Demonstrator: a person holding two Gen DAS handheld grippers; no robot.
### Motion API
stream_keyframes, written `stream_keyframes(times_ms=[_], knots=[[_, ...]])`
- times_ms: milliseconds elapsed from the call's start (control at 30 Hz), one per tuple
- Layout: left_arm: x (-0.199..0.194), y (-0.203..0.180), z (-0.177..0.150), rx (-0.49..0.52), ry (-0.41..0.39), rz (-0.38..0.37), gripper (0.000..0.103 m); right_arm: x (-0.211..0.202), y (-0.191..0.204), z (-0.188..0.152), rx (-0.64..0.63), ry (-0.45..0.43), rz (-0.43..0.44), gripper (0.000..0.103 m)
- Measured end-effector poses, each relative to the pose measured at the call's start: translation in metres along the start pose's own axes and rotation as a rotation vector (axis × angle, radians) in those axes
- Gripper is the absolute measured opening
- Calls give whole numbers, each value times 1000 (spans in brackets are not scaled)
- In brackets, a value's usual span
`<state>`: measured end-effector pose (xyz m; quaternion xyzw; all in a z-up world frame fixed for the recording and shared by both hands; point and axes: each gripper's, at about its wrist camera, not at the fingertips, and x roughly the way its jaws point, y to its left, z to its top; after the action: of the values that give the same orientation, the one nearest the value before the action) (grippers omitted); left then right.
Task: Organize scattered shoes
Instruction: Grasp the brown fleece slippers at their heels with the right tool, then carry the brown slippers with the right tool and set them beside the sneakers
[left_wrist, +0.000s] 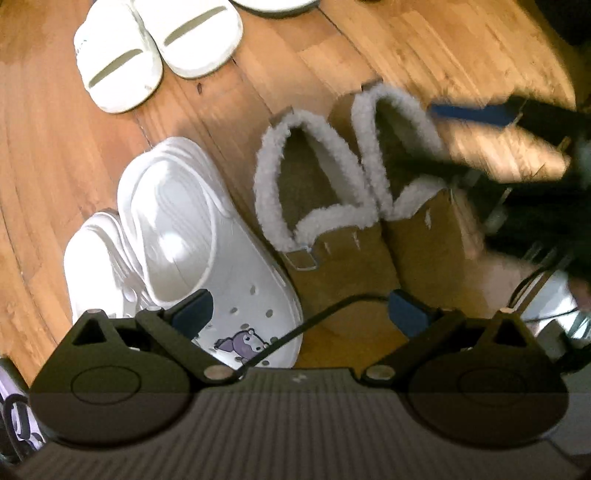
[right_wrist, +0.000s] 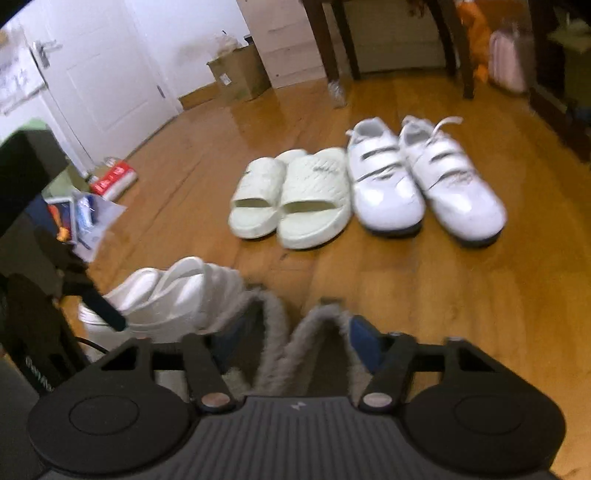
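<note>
Two tan fleece-lined slippers (left_wrist: 354, 236) stand side by side on the wooden floor, next to a pair of white clogs (left_wrist: 177, 236) with a purple charm. My left gripper (left_wrist: 301, 314) is open above the toes of a clog and the left slipper, holding nothing. My right gripper (right_wrist: 295, 336) is open, its blue pads astride the fleece cuffs of the slippers (right_wrist: 295, 339); it also shows blurred in the left wrist view (left_wrist: 454, 136) over the right slipper. White slides (right_wrist: 291, 195) and white strap sneakers (right_wrist: 421, 177) stand paired farther off.
White slides (left_wrist: 155, 48) lie at the top of the left wrist view. A cardboard box (right_wrist: 240, 72), a white door (right_wrist: 99, 70), dark table legs (right_wrist: 332, 40), a red packet (right_wrist: 114, 177) and papers (right_wrist: 85, 218) lie around the room's edges.
</note>
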<state>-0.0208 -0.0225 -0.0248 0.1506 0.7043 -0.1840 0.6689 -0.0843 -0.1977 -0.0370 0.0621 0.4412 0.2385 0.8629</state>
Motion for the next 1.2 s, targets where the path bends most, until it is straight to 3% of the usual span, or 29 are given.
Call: stream_keyframes(times_ms=[100, 267, 367, 433, 533, 600, 633, 700, 800, 1000, 1200], knots=[[-4, 2, 3, 4, -28, 9, 103, 20, 5, -6, -8, 22, -43, 49], [5, 4, 5, 38, -85, 121, 103, 50, -5, -6, 53, 75, -104, 51], [10, 2, 7, 55, -90, 99, 103, 64, -3, 1, 23, 85, -134, 52], [11, 3, 7, 44, -78, 77, 103, 77, -8, 10, 64, 114, -112, 52], [13, 7, 4, 28, -51, 73, 103, 100, -11, 19, 82, 130, -155, 52], [15, 7, 1, 31, -45, 86, 103, 115, 2, 26, -24, 134, -214, 52], [15, 7, 0, 36, -55, 87, 103, 118, 7, 27, -75, 121, -221, 50], [10, 5, -2, 51, -95, 77, 103, 120, 11, 26, -121, 86, -222, 18], [-3, -1, -7, 93, -184, 86, 103, 117, 8, 17, -149, 14, -223, 17], [-31, -9, -15, 159, -378, 110, 103, 85, -3, 13, -56, -83, -128, 16], [-36, -9, -16, 170, -441, 66, 103, 27, -12, 28, -46, -263, -97, 16]])
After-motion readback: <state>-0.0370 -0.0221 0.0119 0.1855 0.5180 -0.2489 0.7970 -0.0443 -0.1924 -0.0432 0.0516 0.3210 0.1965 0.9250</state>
